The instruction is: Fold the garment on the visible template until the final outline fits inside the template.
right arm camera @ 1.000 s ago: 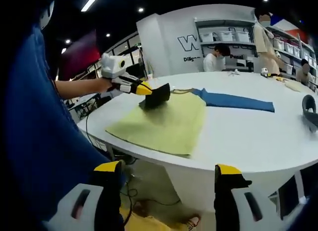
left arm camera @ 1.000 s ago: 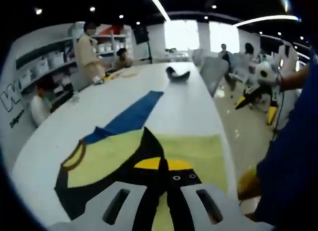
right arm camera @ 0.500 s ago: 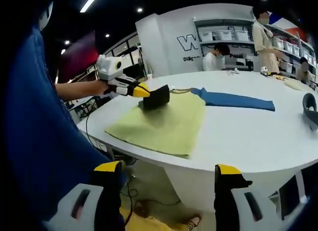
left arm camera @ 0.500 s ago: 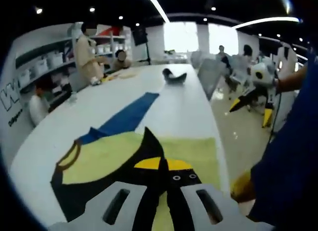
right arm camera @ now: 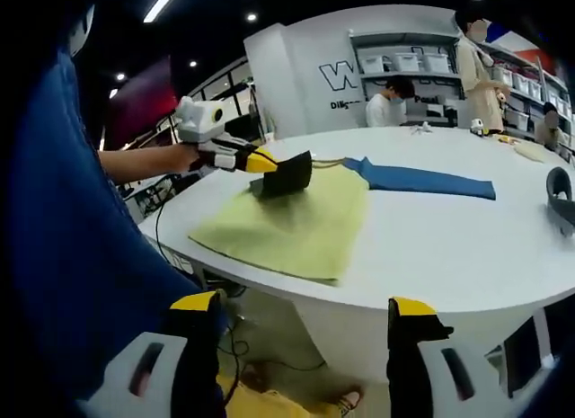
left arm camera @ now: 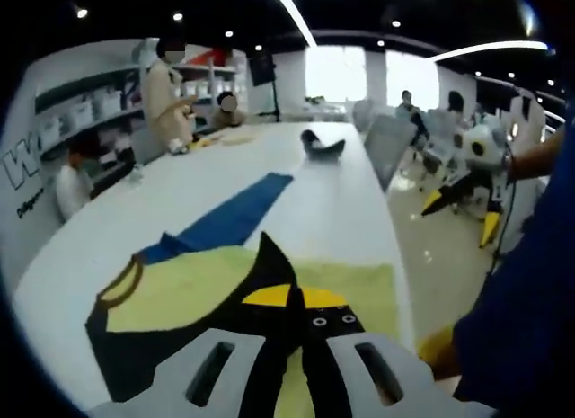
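L gripper [right arm camera: 269, 164] clenched on black garment [right arm camera: 286, 176] edge, lifted for fold over yellow-green template [right arm camera: 296, 225] at table [right arm camera: 449, 247] near edge; R gripper [right arm camera: 305, 333] jaws apart, empty, held off table edge; blue cloth [right arm camera: 422, 181] beyond.

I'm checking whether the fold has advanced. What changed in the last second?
Very little. The left gripper stays shut on the black garment, lifting its edge slightly higher off the yellow-green template. The right gripper still hangs open off the table edge. The blue cloth hasn't moved.
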{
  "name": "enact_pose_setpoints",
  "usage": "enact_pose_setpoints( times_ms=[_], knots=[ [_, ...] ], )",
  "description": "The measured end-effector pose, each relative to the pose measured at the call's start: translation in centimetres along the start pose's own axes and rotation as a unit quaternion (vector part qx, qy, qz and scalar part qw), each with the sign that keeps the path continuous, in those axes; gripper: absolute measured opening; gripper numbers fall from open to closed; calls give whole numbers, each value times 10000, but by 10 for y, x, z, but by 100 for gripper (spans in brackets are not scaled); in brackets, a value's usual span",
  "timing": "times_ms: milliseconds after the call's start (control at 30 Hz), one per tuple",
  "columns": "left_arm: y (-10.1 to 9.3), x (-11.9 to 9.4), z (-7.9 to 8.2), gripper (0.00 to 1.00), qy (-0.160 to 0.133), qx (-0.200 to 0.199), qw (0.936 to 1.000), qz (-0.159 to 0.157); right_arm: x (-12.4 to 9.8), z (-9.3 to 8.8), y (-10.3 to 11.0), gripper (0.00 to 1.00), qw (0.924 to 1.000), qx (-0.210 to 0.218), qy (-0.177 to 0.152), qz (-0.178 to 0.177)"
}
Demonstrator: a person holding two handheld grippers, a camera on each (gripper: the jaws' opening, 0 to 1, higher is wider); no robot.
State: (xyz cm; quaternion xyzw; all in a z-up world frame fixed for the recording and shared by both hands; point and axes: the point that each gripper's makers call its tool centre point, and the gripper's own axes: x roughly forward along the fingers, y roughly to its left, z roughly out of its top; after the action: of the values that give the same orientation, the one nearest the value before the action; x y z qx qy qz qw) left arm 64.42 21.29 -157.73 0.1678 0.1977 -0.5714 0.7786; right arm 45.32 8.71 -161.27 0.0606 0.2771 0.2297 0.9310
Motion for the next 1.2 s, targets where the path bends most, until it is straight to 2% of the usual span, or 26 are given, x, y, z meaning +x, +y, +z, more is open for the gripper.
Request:
enact_pose_setpoints(
  times_ms=[267,433,600,733,833,867,900,967,1067,1167,1200],
  knots=[
    [-3,9,14,1,-113,-116,9999,-20,2,-1,2,74,10000,28,9,16],
    [-17,14,4,2,-13,-73,9995,-296,2,-2,0,74,10000,57,-6,-3],
    [-24,11,1,21,-61,-226,9992,-313,4,-3,1,74,10000,75,20,7],
    [-22,0,0,25,-193,-372,9989,-203,7,-4,3,74,9999,61,79,41],
    [-15,-13,-4,31,-360,-517,9980,78,10,-2,5,74,9999,68,86,65],
    [-8,-23,-8,34,-441,-538,9970,352,10,-1,5,74,9999,65,86,69],
    [-6,-26,-10,35,-458,-545,9966,421,11,-1,5,74,9999,63,86,72],
    [12,-47,-26,34,-515,-688,9927,843,13,1,5,74,9999,61,80,105],
    [31,-69,-47,36,-437,-847,9876,1246,16,2,5,74,9999,33,82,137],
    [50,-89,-68,43,-300,-1078,9815,1551,18,5,5,74,9998,16,72,165],
    [56,-95,-71,44,-315,-1109,9794,1656,19,6,5,74,9998,5,65,174]
  ],
)
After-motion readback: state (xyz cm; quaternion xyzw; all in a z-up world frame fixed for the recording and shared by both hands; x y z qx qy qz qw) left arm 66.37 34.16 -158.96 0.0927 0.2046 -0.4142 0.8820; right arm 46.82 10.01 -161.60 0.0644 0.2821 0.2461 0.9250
